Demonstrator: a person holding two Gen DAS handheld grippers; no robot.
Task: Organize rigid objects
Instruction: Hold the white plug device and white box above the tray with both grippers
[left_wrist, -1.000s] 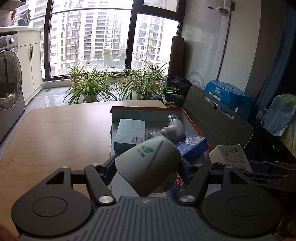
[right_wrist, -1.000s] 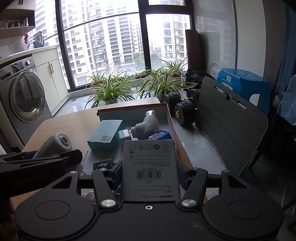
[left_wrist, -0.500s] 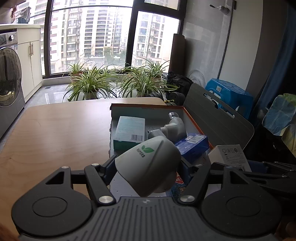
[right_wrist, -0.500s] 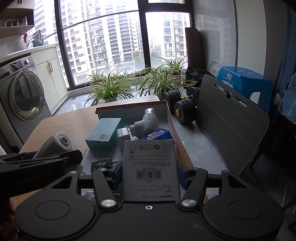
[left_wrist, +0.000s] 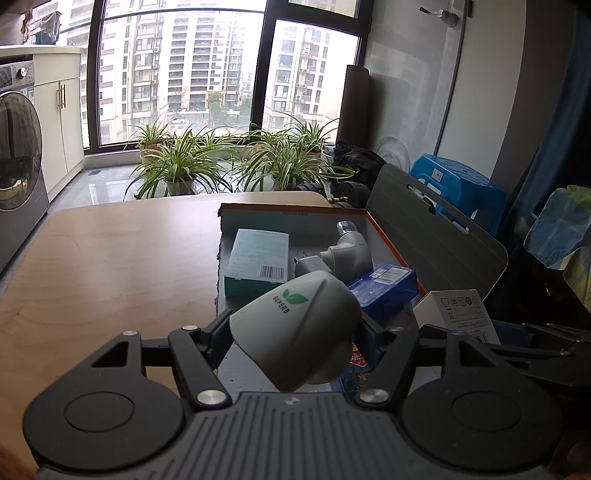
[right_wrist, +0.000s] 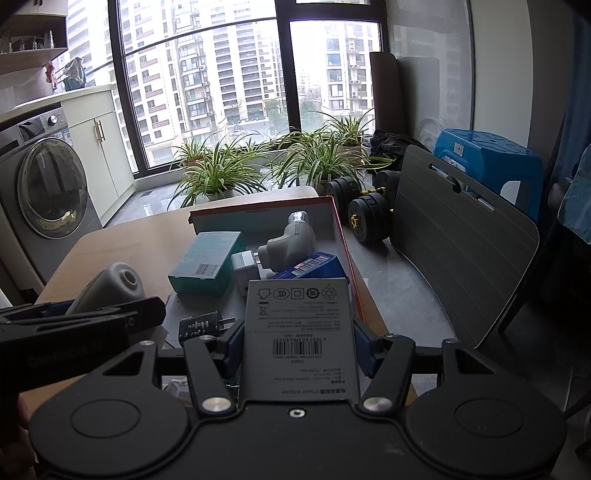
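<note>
My left gripper is shut on a grey rounded device with a green leaf logo, held just above the near end of an orange-rimmed cardboard box. My right gripper is shut on a white power adapter box with a barcode, over the same box's near right part. Inside lie a teal carton, a grey elbow-shaped gadget, a white plug and a blue pack. In the right wrist view the left gripper with its grey device shows at the left.
The box rests on a wooden table. A grey chair back stands at the right, with dumbbells, a blue stool and potted plants beyond. A washing machine is at the left. A small dark padlock-like piece lies near my right fingers.
</note>
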